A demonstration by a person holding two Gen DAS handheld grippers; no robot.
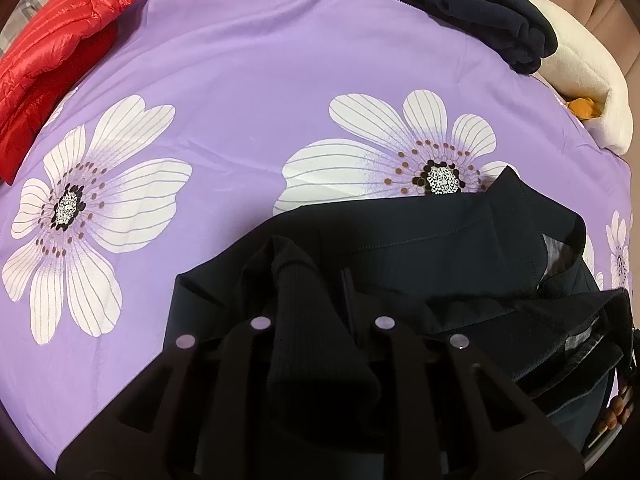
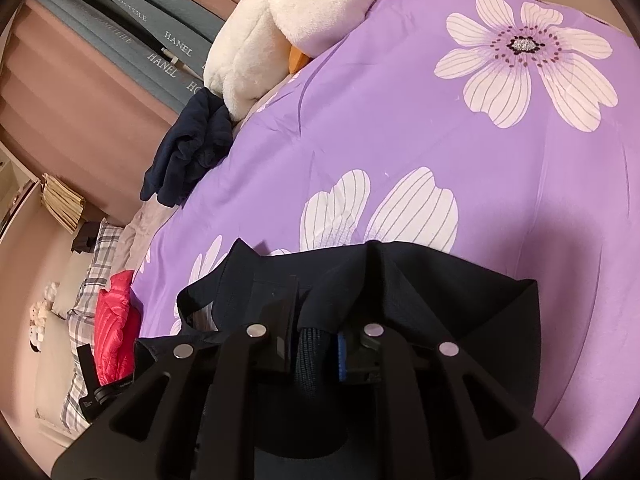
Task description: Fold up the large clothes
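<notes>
A dark navy jacket [image 1: 420,248] lies bunched on the purple flowered bedspread [image 1: 240,60], close in front of both grippers. My left gripper [image 1: 320,320] is shut on a ribbed cuff [image 1: 304,300] of the jacket, which drapes over and hides its fingertips. In the right wrist view the jacket [image 2: 440,300] lies across the bedspread [image 2: 400,120]. My right gripper [image 2: 316,344] is shut on a ribbed strip [image 2: 310,356] of it, pinched between the pads. A grey lining shows at the jacket's open collar [image 1: 560,252].
A red puffer jacket [image 1: 52,40] lies at the bed's far left. A folded dark garment [image 1: 460,8] and a white plush toy [image 1: 580,72] sit at the far right edge. A person's fingers [image 1: 616,412] show at the lower right. A plaid pillow [image 2: 88,280] lies beyond the red jacket.
</notes>
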